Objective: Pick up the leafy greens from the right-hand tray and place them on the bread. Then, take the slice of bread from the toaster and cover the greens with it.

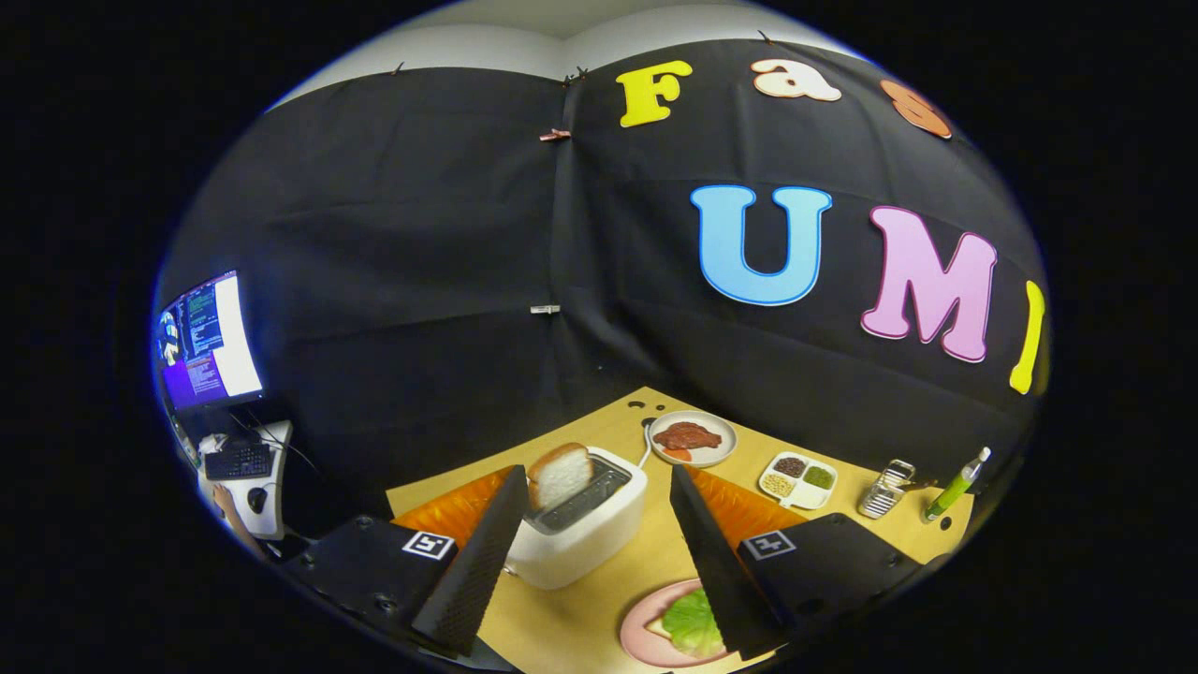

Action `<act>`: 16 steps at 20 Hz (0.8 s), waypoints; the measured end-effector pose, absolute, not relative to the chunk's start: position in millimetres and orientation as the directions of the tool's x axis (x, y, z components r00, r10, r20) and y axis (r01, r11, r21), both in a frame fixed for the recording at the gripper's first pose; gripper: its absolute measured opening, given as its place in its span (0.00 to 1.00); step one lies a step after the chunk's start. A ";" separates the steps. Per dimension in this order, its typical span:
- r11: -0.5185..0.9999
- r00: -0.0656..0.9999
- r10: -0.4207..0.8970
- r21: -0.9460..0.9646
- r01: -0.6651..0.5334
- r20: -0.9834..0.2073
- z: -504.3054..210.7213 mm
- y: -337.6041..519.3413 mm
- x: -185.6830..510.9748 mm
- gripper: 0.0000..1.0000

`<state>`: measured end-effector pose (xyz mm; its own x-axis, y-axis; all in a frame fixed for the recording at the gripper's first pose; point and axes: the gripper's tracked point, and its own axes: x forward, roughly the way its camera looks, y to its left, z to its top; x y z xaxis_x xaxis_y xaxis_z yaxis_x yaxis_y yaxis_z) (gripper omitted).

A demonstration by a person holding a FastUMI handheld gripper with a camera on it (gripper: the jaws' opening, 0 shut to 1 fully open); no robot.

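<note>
Greens (691, 622) lie on a pink plate (638, 629) just beside the right finger. Bread (560, 475) stands in the white toaster (580, 534), between and just beyond the gripper (592, 560) fingers, which are spread wide and hold nothing.

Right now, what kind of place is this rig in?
Likely a staged kitchen demo booth: black cloth walls, a wooden table with a toaster holding bread, plates of food, and a desk with a monitor off to the side. The gripper is open above the table.
</note>
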<state>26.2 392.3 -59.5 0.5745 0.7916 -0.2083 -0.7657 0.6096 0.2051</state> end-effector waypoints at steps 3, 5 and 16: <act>0.593 0.555 0.805 0.258 -0.763 -0.211 -55.2 417.9 21.1 0.95; 0.581 0.541 0.814 0.316 -0.750 -0.212 -54.2 439.0 25.4 0.95; 0.636 0.492 0.757 0.657 -0.405 -0.430 -137.1 529.4 81.2 0.94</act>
<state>81.2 529.4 -137.1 0.4920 0.7571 -0.4299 -0.4049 0.6361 0.6568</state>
